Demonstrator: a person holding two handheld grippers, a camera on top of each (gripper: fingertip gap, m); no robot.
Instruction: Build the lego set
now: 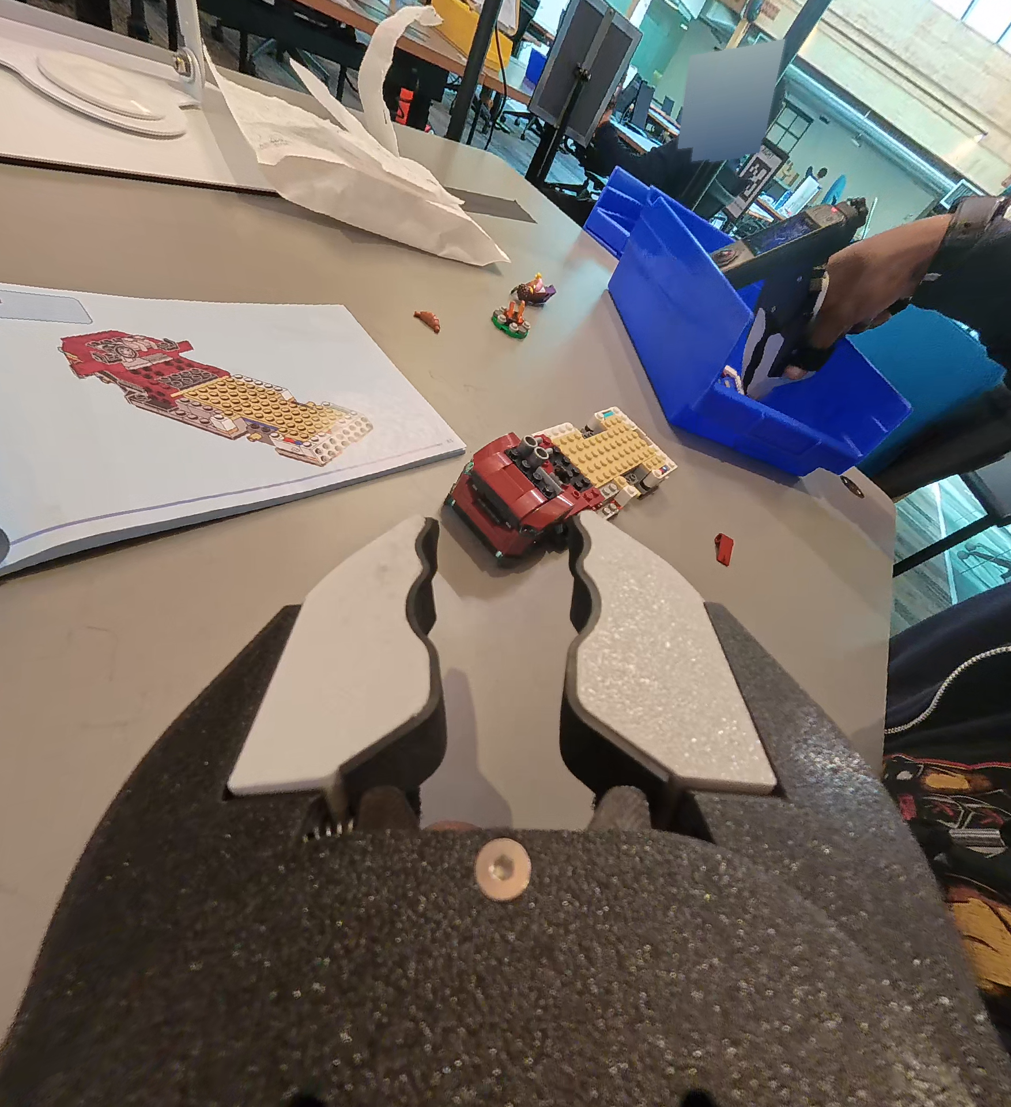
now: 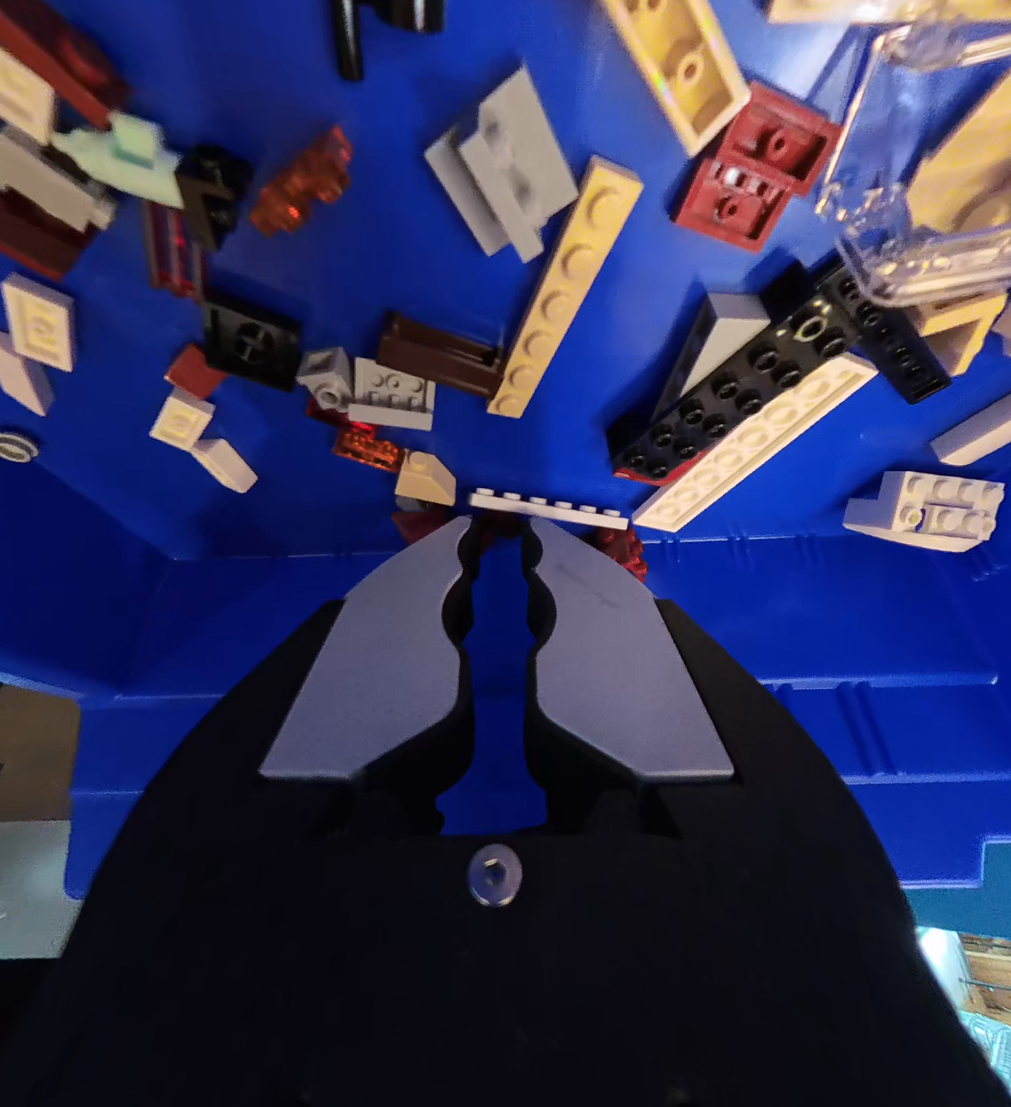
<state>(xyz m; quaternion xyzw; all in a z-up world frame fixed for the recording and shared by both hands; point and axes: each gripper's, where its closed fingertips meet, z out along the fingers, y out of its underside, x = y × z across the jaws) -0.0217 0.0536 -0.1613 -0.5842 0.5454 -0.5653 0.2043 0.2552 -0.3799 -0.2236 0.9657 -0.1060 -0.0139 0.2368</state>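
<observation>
The left gripper (image 1: 500, 533) is hovering wide apart, nothing held — the red brick car (image 1: 521, 488) sitting just ahead of its tips. The right gripper (image 2: 496, 530), jaws narrowed, is reaching into the blue bin (image 2: 790, 629), closing around a dark red piece (image 2: 494, 528) under a white plate (image 2: 551, 508); contact unclear.

A toy car (image 1: 557, 479) sat on the bench (image 1: 192, 629), a booklet (image 1: 192, 419) left of it, a bin (image 1: 790, 413) of bricks right.
</observation>
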